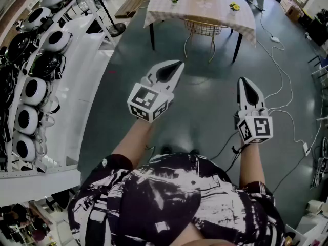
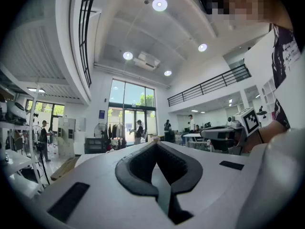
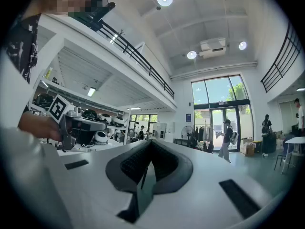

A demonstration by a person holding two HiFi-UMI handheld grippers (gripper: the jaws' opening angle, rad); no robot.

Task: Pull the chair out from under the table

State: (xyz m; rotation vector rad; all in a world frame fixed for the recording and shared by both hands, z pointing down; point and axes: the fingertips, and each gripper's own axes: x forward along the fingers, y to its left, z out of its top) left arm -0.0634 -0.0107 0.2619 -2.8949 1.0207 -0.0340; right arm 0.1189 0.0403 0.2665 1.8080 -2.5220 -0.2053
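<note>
Now | left tool (image 1: 176,65): level, jaws together, empty | right tool (image 1: 245,82): level, jaws together, empty | chair (image 1: 202,29) well ahead

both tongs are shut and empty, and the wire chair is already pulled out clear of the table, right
Not quite. The head view shows the wire chair tucked under the table, far ahead of the person, not pulled out. The rest holds: the left tongs and the right tongs are shut and empty.
</note>
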